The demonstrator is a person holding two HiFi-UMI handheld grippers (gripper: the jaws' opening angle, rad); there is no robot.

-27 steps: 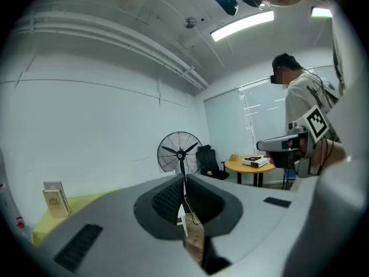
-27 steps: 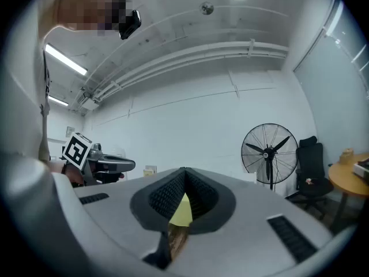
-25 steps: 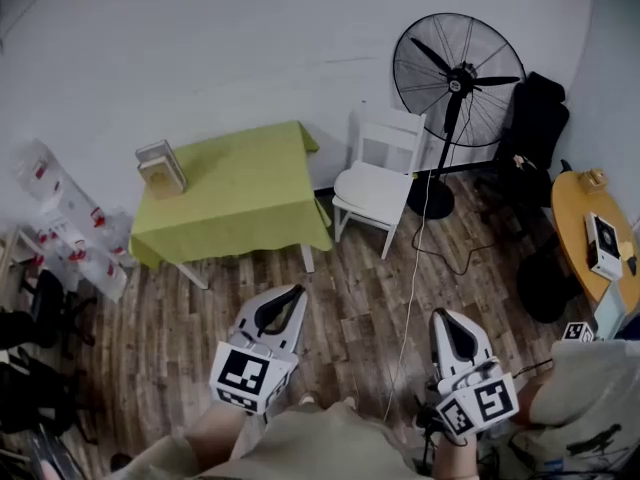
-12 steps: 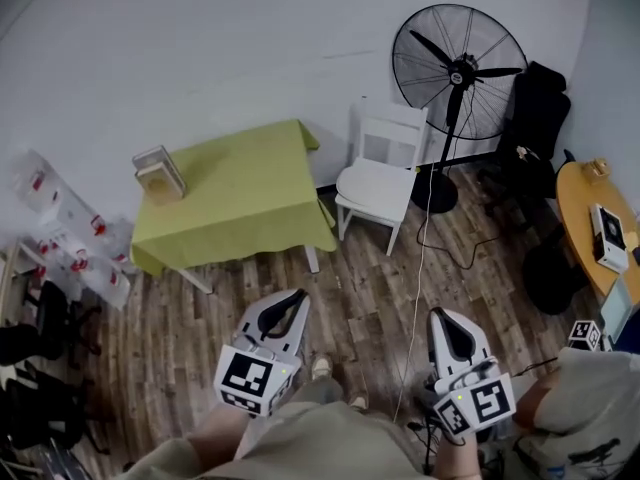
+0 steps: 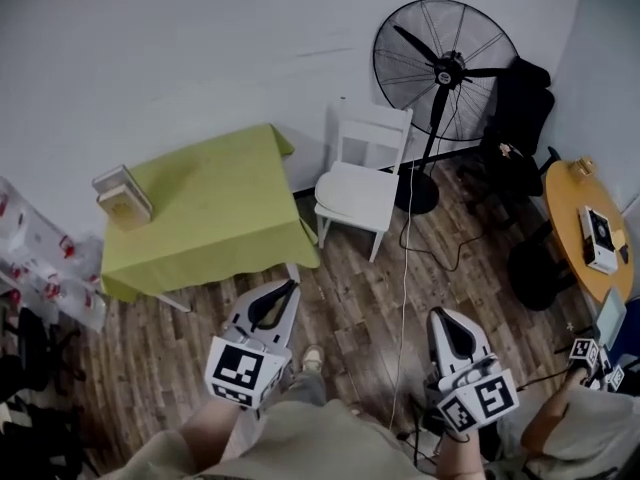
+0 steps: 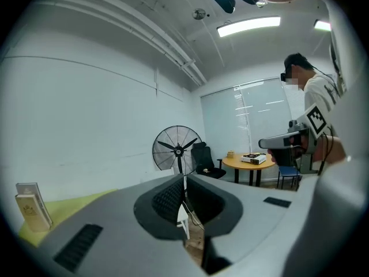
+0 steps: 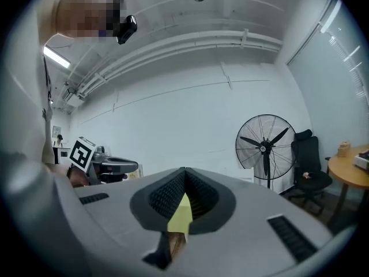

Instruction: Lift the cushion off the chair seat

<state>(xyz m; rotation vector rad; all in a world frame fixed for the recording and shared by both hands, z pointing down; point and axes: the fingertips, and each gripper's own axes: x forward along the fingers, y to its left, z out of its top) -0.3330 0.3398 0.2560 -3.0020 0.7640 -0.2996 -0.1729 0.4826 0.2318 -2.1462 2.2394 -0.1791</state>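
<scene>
Far centre: white chair (image 5: 372,128) bearing a white cushion (image 5: 352,190). Far right: black fan (image 5: 445,66). Left: yellow-green cloth (image 5: 210,208). Right edge: orange bench (image 5: 565,203). Floor (image 5: 350,298): brown-grey wood-plank pattern. Near: left hand-held gripper (image 5: 290,286) and right hand-held gripper (image 5: 440,316), pale grey, with black-and-white square markers.

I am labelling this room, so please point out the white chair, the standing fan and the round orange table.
white chair (image 5: 352,192), head view, on the seat.
standing fan (image 5: 447,68), head view, on the hub.
round orange table (image 5: 565,210), head view, on its bare top.
</scene>
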